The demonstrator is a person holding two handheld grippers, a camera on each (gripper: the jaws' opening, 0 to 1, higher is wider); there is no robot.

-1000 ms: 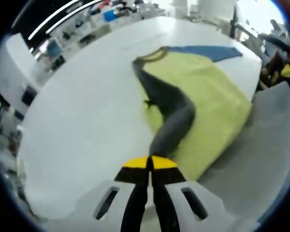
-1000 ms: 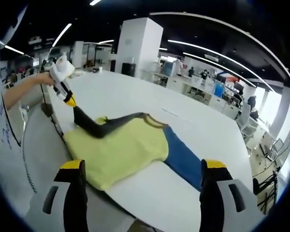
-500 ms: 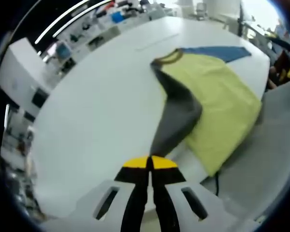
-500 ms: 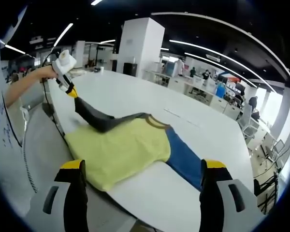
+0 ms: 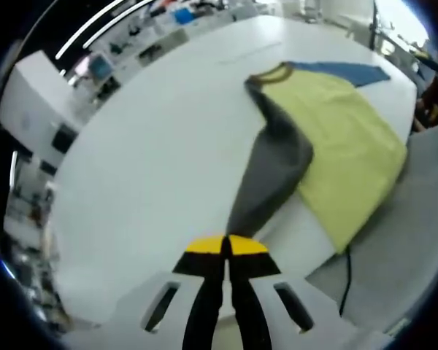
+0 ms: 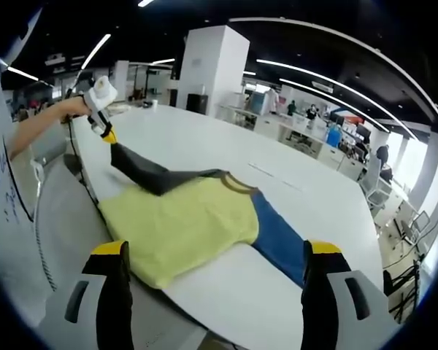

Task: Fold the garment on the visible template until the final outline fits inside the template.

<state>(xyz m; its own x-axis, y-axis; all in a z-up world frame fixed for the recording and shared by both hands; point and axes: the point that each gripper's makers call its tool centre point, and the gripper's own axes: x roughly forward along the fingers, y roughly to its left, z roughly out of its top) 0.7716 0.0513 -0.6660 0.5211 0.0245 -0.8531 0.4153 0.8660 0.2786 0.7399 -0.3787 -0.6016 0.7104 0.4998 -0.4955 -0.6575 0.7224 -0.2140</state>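
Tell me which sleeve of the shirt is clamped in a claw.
The grey sleeve, pinched in the shut left claw and lifted off the table. The blue sleeve lies flat, untouched.

The left gripper (image 5: 227,246) has two black jaws with yellow tips on a pale grey body with slanted slots. The right gripper (image 6: 217,257) matches: black jaws, yellow caps, grey slotted mounts. The far bare forearm (image 6: 38,130) shows no sleeve.
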